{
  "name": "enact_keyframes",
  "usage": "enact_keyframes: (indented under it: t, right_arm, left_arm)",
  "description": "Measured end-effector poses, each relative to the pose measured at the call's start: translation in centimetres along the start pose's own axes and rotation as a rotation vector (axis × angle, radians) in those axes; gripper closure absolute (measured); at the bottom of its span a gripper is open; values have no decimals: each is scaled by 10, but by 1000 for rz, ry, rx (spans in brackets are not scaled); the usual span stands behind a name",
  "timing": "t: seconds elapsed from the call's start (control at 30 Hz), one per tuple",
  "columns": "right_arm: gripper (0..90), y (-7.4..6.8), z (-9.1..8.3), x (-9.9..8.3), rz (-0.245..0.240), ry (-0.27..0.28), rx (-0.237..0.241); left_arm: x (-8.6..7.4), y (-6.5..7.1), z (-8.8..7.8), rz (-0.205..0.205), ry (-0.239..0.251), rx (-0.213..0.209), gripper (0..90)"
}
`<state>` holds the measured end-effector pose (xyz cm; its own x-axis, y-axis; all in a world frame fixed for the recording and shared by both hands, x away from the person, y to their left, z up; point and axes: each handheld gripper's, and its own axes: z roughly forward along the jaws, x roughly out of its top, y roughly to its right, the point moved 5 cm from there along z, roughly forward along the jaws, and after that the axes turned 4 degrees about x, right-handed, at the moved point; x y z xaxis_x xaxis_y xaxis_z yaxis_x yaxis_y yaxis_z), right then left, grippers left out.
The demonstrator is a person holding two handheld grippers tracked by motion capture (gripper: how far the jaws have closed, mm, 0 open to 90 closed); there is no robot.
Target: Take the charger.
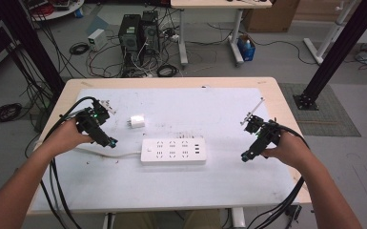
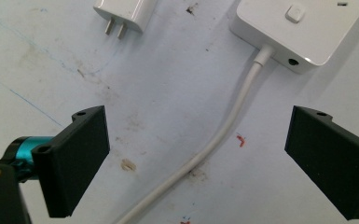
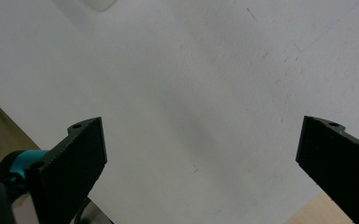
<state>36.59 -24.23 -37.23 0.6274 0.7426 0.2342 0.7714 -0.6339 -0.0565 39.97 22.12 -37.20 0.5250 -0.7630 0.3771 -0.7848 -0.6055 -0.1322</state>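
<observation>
My left hand-held gripper (image 1: pixel 110 142) spread wide over the white rectangular power strip's (image 1: pixel 173 151) cord (image 2: pixel 214 140), small white plug adapter (image 1: pixel 137 121) nearby, my right hand-held gripper (image 1: pixel 244 157) spread over the white-matted counter (image 1: pixel 229 176)

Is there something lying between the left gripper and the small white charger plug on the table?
Nothing visible. The left gripper hovers open beside the charger plug, with bare mat between them; the power strip's cord runs off to the side.

One power strip (image 1: pixel 173 151), one charger plug (image 1: pixel 137 121), two grippers
</observation>
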Motion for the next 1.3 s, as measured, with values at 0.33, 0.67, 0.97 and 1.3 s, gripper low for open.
enact_keyframes:
  t: [0.33,0.67,0.97,1.3]
  right_arm:
    - [10,-1,-2,-1,1,7,-1]
    - [10,-3,-5,-1,-9,18,-3]
    - [10,-1,-5,1,-1,12,-2]
    - [10,-2,-6,6,-6,5,1]
  left_arm:
    - [3,-1,-1,17,21,-6,64]
    - [24,-4,-9,117,100,-6,64]
    - [44,-14,7,159,79,-22,64]
    - [57,-27,32,177,104,-38,65]
